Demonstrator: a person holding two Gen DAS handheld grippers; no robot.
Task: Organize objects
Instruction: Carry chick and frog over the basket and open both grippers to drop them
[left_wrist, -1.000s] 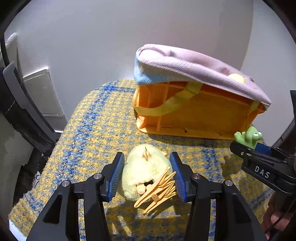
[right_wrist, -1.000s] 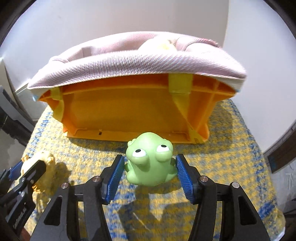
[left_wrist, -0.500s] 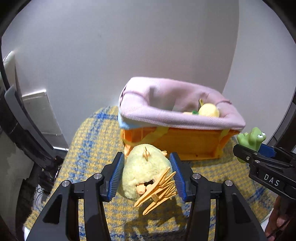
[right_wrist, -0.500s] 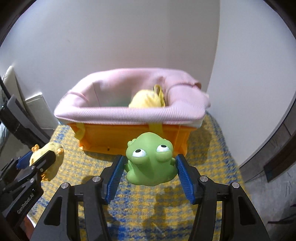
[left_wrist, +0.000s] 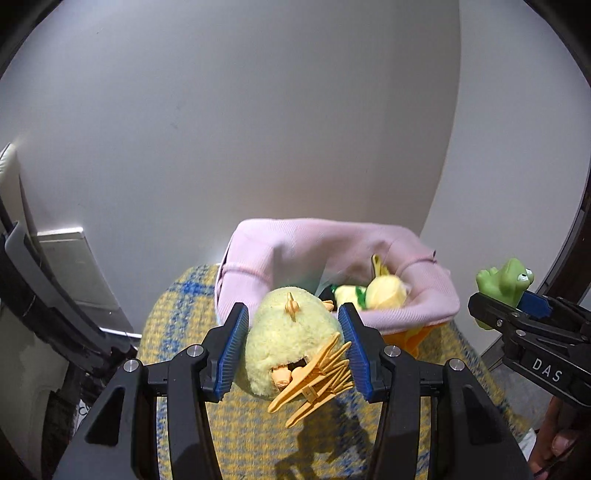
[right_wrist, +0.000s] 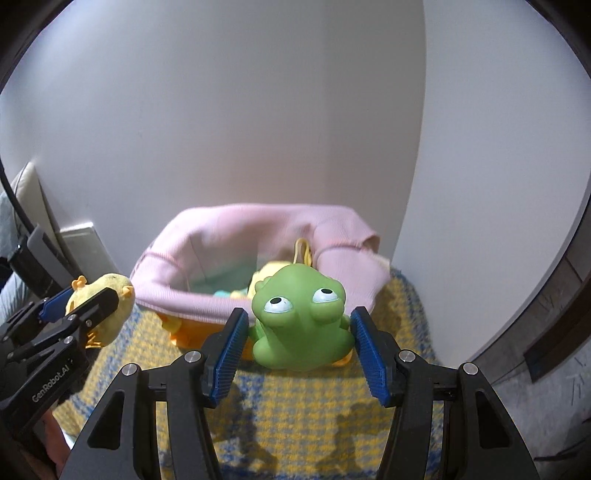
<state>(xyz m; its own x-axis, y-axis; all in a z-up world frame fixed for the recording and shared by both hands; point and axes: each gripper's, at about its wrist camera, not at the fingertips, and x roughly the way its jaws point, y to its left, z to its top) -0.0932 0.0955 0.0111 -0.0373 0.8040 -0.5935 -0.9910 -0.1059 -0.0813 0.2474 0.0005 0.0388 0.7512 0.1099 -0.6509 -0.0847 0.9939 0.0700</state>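
Tongs both clamped: left gripper pinches yellow plush chick, right gripper pinches green frog toy, both held up just before pink-lined orange basket on checked cloth.

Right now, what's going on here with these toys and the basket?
A person is tidying toys with a gripper in each hand. The left gripper is shut on a fluffy yellow chick, and the right gripper is shut on a green frog. Both toys are held in the air in front of the basket, which has a pink cloth liner and already holds a few toys. The basket sits on a yellow and blue woven cover. Neither toy is in yet.
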